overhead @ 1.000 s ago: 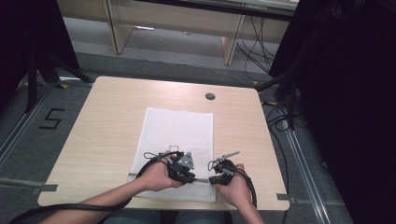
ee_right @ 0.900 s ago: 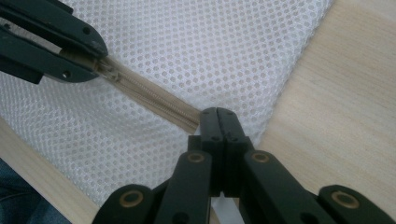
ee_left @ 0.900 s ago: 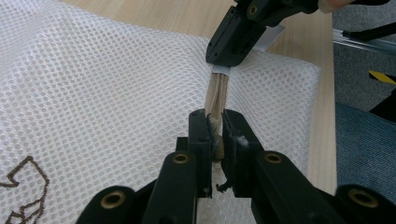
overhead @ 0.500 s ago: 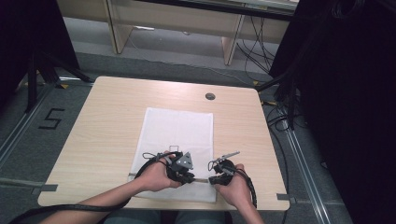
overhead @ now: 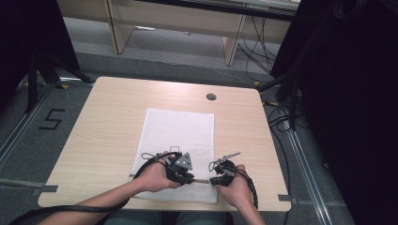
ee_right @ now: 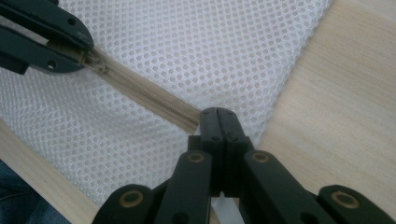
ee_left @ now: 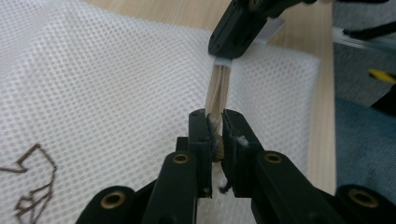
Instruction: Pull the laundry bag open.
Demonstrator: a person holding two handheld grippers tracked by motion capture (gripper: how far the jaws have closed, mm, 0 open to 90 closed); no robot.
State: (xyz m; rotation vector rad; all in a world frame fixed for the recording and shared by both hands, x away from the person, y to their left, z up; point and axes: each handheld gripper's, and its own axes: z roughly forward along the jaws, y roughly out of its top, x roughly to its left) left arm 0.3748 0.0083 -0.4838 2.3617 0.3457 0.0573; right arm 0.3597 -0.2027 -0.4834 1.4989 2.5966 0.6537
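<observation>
A white mesh laundry bag (overhead: 180, 140) lies flat on the wooden surface (overhead: 103, 126), its near edge close to the person's side. Along that near edge runs a beige zipper (ee_right: 149, 100). The left gripper (ee_left: 215, 128) sits over the bag's near part, its jaws clenched on the zipper's slider or pull, with the beige tape rising straight ahead between them in the left gripper view. The right gripper (ee_right: 218, 116) rests just to the right, near the bag's near right corner, its jaws pressed fully together on the end of the zipper tape where the mesh meets the bare wood. The two grippers face each other along the zipper, close but apart, with a short stretch of closed zipper between them. A small dark line drawing (ee_left: 32, 182) marks the mesh beside the left gripper.
</observation>
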